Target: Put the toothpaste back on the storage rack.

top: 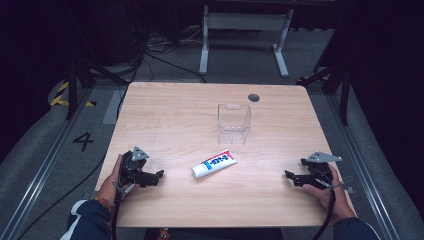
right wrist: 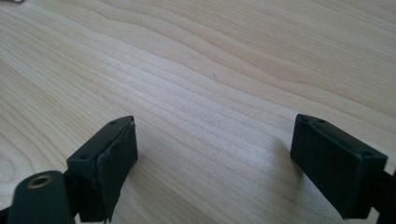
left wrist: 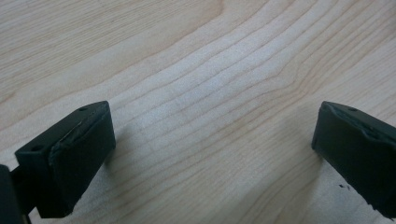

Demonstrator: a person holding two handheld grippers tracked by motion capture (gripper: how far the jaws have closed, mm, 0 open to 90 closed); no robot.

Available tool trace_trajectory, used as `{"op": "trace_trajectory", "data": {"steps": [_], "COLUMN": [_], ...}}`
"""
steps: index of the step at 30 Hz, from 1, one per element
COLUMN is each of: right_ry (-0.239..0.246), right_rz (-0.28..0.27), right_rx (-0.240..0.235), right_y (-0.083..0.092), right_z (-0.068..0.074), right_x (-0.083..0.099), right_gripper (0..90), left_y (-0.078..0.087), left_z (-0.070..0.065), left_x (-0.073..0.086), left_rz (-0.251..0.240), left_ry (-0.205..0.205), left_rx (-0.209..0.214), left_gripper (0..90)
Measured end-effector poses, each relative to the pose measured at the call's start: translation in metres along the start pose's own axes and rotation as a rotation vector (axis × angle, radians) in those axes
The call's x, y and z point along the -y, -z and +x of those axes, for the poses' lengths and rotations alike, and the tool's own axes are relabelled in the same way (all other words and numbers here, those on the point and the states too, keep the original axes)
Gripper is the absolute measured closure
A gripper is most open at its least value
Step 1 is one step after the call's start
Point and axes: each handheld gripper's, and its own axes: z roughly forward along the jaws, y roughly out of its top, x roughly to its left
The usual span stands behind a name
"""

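Both grippers point(top: 159, 174) point(top: 289, 174) are held wide open and empty; between them, the light, squashy tube point(top: 214, 164) is best pinched mid-body.

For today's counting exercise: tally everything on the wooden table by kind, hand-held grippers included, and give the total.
Tubes: 1, white, lying flat, tube
Clear boxes: 1, upright, box
Grippers: 2, both open, left gripper and right gripper
Total: 4
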Motion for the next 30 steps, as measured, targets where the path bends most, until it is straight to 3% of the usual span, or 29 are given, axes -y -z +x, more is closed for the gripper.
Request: {"op": "trace_trajectory", "data": {"steps": [5,8,9,11,14,15,17,20,21,24,30], "right_ry": [0.0,-0.001,-0.001,-0.001,-0.003,-0.002,-0.002,-0.001,-0.001,-0.001,-0.002], "right_rz": [0.0,0.001,0.0,0.001,0.002,0.002,0.002,0.002,0.002,0.002,0.002], "right_rx": [0.0,0.001,0.001,0.001,0.002,0.001,0.001,0.0,0.001,0.0,0.0], "right_y": [0.0,0.0,0.0,0.0,0.0,0.0,0.0,0.0,0.0,0.0,0.0], "right_z": [0.0,0.0,0.0,0.0,0.0,0.0,0.0,0.0,0.0,0.0,0.0], "right_x": [0.0,0.0,0.0,0.0,0.0,0.0,0.0,0.0,0.0,0.0,0.0], "right_gripper": [15.1,15.1,15.1,15.1,15.1,15.0,15.0,15.0,15.1,15.0,15.1], "left_y": [0.0,0.003,0.004,0.004,0.006,0.008,0.012,0.013,0.013,0.012,0.009], "left_z": [0.004,0.005,0.006,0.005,0.002,-0.002,-0.011,-0.016,-0.025,-0.039,-0.067], "left_x": [0.0,-0.003,-0.005,-0.006,-0.013,-0.019,-0.025,-0.03,-0.038,-0.049,-0.075], "left_rz": [-0.001,0.038,0.061,0.075,0.101,0.119,0.133,0.139,0.153,0.16,0.185], "left_ry": [-0.048,-0.083,-0.119,-0.111,-0.148,-0.184,-0.211,-0.232,-0.263,-0.303,-0.405], "left_rx": [0.036,0.053,0.061,0.078,0.106,0.123,0.107,0.118,0.133,0.16,0.182], "left_gripper": [0.3,0.4,0.5,3.9,10.7,23.8,16.0,19.8,18.6,18.7,20.8]}}
